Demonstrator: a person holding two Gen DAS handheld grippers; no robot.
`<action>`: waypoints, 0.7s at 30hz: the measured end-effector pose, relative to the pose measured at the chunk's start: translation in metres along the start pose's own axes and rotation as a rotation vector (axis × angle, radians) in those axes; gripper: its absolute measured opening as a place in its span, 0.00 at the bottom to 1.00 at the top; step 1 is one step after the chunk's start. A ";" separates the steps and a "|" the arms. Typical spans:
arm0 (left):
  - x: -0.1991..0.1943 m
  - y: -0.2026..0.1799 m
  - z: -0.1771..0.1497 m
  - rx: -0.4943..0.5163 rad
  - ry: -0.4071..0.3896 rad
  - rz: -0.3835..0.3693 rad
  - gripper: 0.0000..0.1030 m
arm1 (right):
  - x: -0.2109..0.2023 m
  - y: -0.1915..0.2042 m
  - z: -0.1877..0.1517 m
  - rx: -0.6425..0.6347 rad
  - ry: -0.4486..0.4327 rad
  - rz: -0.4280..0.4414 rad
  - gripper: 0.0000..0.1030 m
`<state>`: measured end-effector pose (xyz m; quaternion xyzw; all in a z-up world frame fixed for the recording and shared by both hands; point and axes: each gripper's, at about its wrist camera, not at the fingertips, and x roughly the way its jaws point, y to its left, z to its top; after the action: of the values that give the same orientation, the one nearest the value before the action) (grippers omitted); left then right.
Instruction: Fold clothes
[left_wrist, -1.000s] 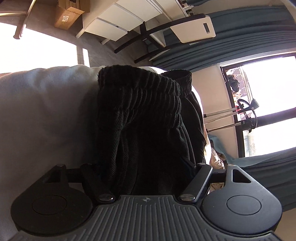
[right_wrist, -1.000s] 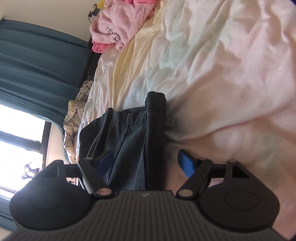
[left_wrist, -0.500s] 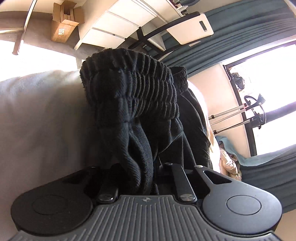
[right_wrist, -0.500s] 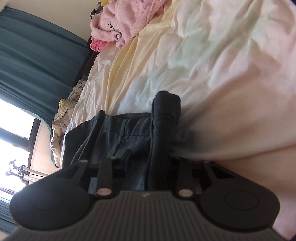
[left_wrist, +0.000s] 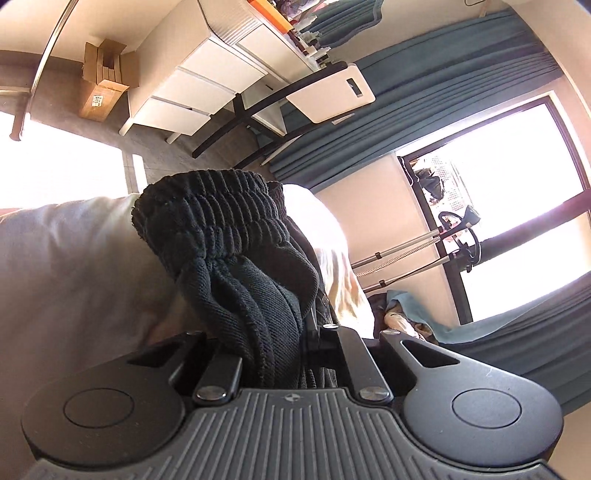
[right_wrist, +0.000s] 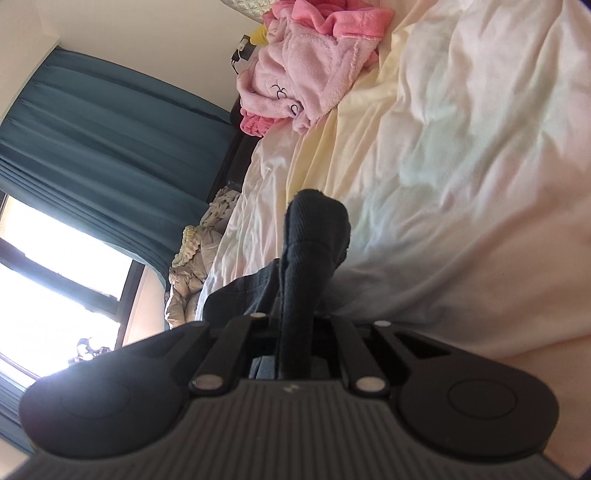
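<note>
Left hand-held gripper (left_wrist: 280, 354) pinched tight on a bunched fold of the black garment (left_wrist: 236, 266), just below its ribbed elastic waistband (left_wrist: 210, 206), which stands up toward 12 o'clock from the jaws. Coarse twill weave below the band, thick corduroy-like ridges across it. Grey-white bed sheet (left_wrist: 66, 280) spread at 9 o'clock, smooth and softly creased, its far edge dropping off to the floor near 11 o'clock. Beyond that edge, open floor, then a white drawer unit (left_wrist: 207, 74) and an open cardboard box (left_wrist: 103, 81) with flat packs standing inside, at 11 o'clock. Teal curtain (left_wrist: 443, 85) and bright window at 2 to 3 o'clock, with a metal stand (left_wrist: 417, 251) leaning before the glass. Right hand-held gripper (right_wrist: 291, 343) likewise pressed together on the same black garment (right_wrist: 310, 251), a narrow ribbed strip rising from the jaws to 12 o'clock and folded over at the top, the darker body of the cloth lying on the bed toward 10 o'clock. Rumpled cream and white bedding (right_wrist: 461, 147) filling 12 to 4 o'clock, wide and unobstructed. Fluffy pink robe (right_wrist: 314, 66) heaped at the head of the bed near 12 o'clock; a quilted beige bundle (right_wrist: 192, 266) at the mattress edge at 10 o'clock, under the teal curtain (right_wrist: 103, 155).
</note>
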<state>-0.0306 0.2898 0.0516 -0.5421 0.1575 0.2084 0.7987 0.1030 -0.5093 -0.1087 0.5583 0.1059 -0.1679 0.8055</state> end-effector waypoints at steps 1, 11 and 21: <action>-0.004 0.002 -0.001 -0.009 0.006 -0.004 0.09 | -0.003 0.000 0.002 0.004 -0.017 0.012 0.04; -0.010 0.047 -0.006 -0.059 0.058 0.013 0.09 | -0.018 -0.008 0.020 0.007 -0.098 -0.026 0.04; 0.055 0.008 0.026 -0.062 0.011 0.013 0.09 | 0.015 0.056 0.019 -0.171 -0.114 0.016 0.04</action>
<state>0.0134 0.3259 0.0287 -0.5668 0.1591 0.2155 0.7791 0.1387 -0.5117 -0.0591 0.4779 0.0693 -0.1835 0.8562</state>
